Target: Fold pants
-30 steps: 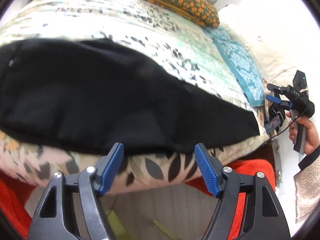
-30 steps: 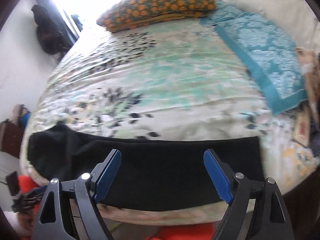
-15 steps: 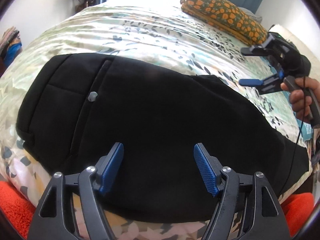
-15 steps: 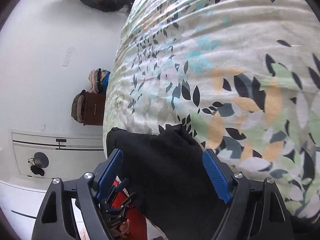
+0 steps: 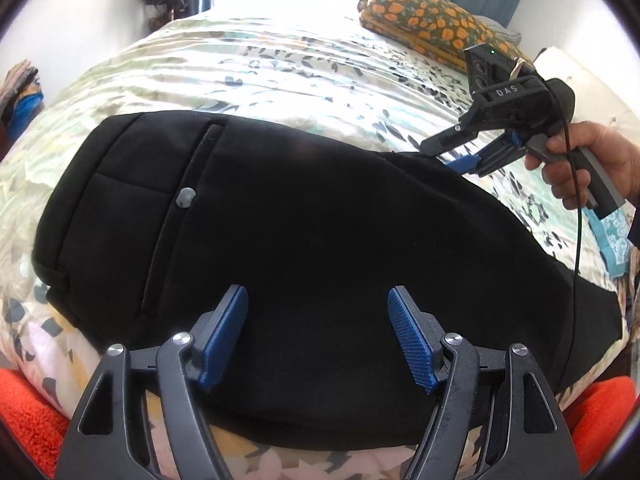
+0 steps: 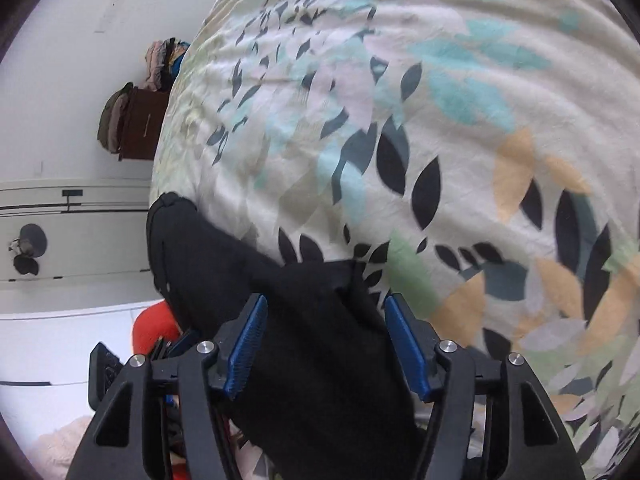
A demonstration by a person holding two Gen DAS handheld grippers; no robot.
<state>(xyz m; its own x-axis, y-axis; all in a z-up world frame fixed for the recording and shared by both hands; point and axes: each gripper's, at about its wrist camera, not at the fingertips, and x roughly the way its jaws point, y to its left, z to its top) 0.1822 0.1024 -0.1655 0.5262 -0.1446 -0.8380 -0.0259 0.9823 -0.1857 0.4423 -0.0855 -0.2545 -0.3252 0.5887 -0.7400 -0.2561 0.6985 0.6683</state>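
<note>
Black pants [image 5: 320, 216]; leaf-print bedspread [image 6: 440, 100]; blue-tipped tongs [image 5: 318, 336].

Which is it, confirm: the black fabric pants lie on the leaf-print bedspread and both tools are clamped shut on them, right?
Not shut. Both wrist views show the left tool and right tool open, jaws apart over the black fabric pants, which do lie on the leaf-print bedspread.

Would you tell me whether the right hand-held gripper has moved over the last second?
Yes. In the left wrist view, the right hand-held gripper has moved from beyond the bed's right edge inward, over the black fabric pants, nearer the orange-patterned pillow.
</note>
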